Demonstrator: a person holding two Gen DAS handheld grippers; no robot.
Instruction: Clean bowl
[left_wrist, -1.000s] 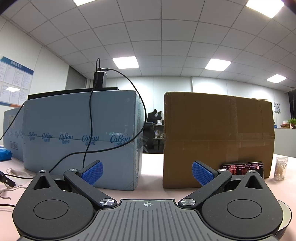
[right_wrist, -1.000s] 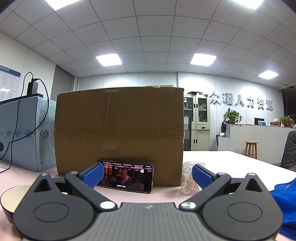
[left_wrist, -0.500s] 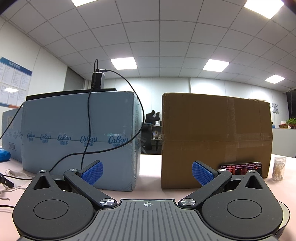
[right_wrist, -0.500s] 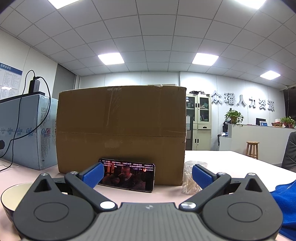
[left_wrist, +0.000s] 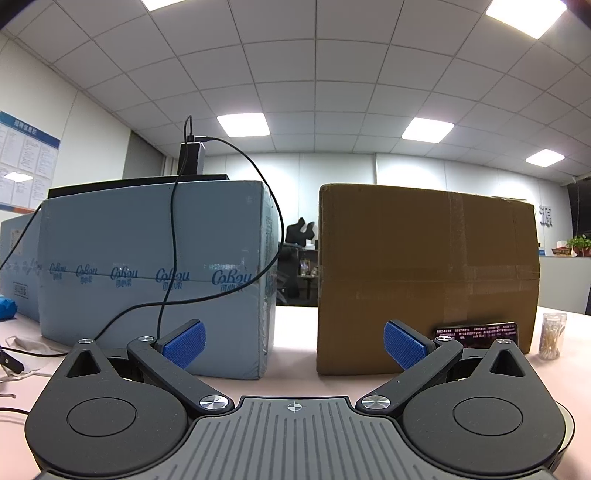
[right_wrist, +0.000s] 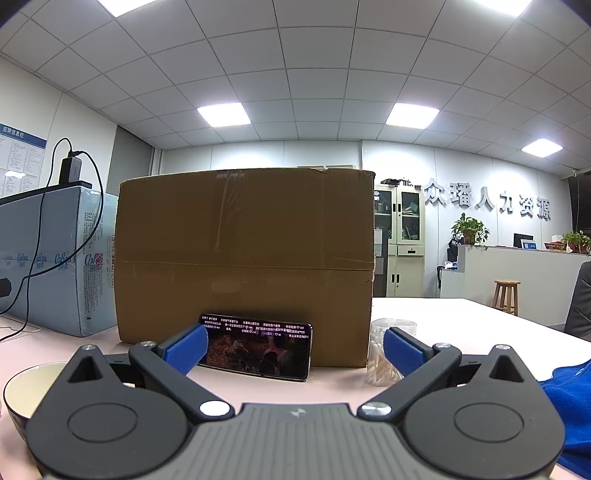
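A cream bowl with a dark outside (right_wrist: 26, 387) stands on the pink table at the lower left of the right wrist view, left of my right gripper (right_wrist: 293, 349). In the left wrist view only a sliver of its rim (left_wrist: 567, 428) shows at the lower right, behind the gripper body. A blue cloth (right_wrist: 569, 402) lies at the right of the right gripper. Both grippers are open and empty, level just above the table. My left gripper (left_wrist: 293, 341) faces the gap between two boxes.
A brown cardboard box (right_wrist: 243, 258) and a blue-grey box (left_wrist: 155, 273) with a black cable (left_wrist: 173, 236) stand ahead. A phone (right_wrist: 258, 347) leans on the brown box, beside a clear jar of cotton swabs (right_wrist: 384, 354).
Both views have shifted slightly: the boxes sit a little further left in the left view and further right in the right view. Both grippers stay open.
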